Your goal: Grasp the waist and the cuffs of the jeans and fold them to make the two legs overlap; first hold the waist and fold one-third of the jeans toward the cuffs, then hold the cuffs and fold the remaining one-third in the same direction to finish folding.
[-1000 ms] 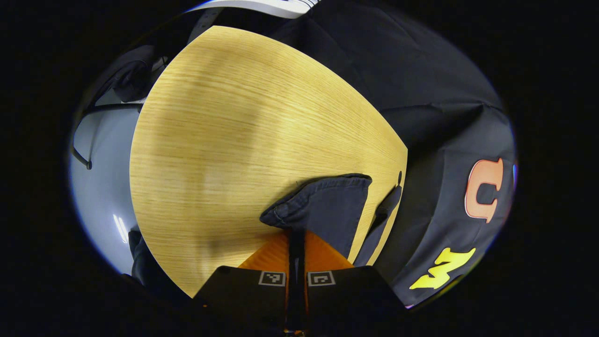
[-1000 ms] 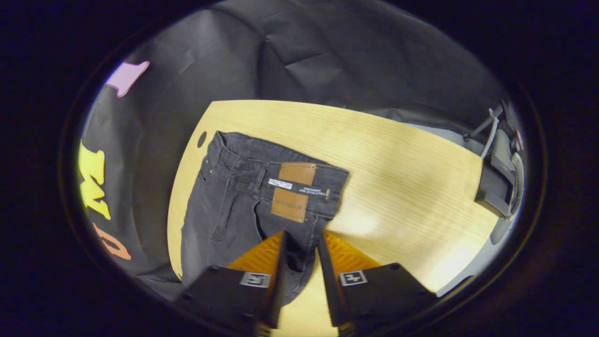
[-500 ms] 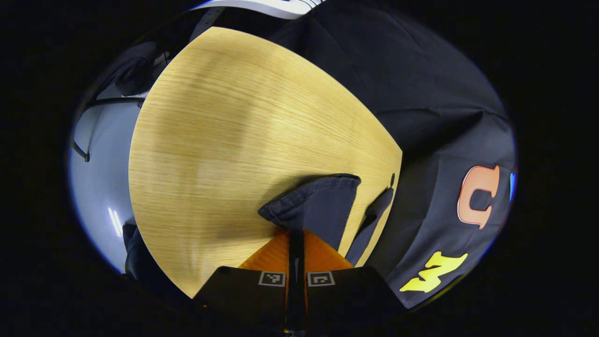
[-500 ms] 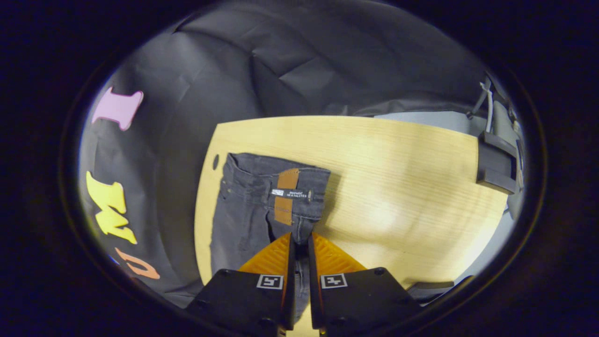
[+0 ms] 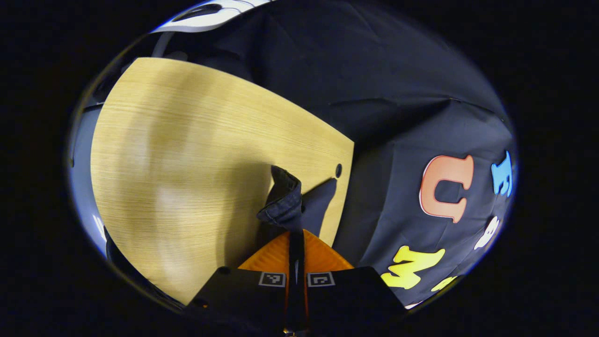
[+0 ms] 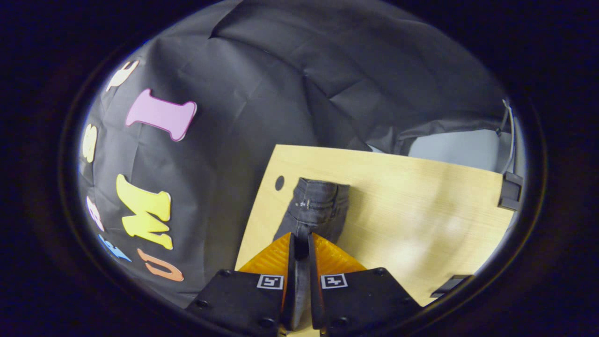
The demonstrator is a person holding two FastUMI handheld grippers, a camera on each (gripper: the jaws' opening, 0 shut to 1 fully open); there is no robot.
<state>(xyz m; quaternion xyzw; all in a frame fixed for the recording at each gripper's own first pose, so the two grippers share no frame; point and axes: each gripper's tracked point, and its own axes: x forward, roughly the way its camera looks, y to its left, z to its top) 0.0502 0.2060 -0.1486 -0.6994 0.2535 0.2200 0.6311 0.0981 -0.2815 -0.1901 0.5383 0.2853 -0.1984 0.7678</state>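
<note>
At the bottom centre of the left gripper view, the left gripper (image 5: pixel 295 238) has its fingers pressed together on a bunched edge of the dark jeans (image 5: pixel 284 199), which rise in a narrow fold just above the tips, lifted off the wooden table (image 5: pixel 187 164). The rest of the denim trails to the right, toward the small round hole (image 5: pixel 338 169) near the table's corner.

In the right gripper view, the right gripper (image 6: pixel 299 245) is likewise clamped narrow on the jeans (image 6: pixel 318 206), low in the frame. The fabric stretches up from the tips to the waistband, lying just right of the hole (image 6: pixel 279 182). Black cloth (image 6: pixel 290 79) hangs behind the table (image 6: pixel 421 196).
</note>
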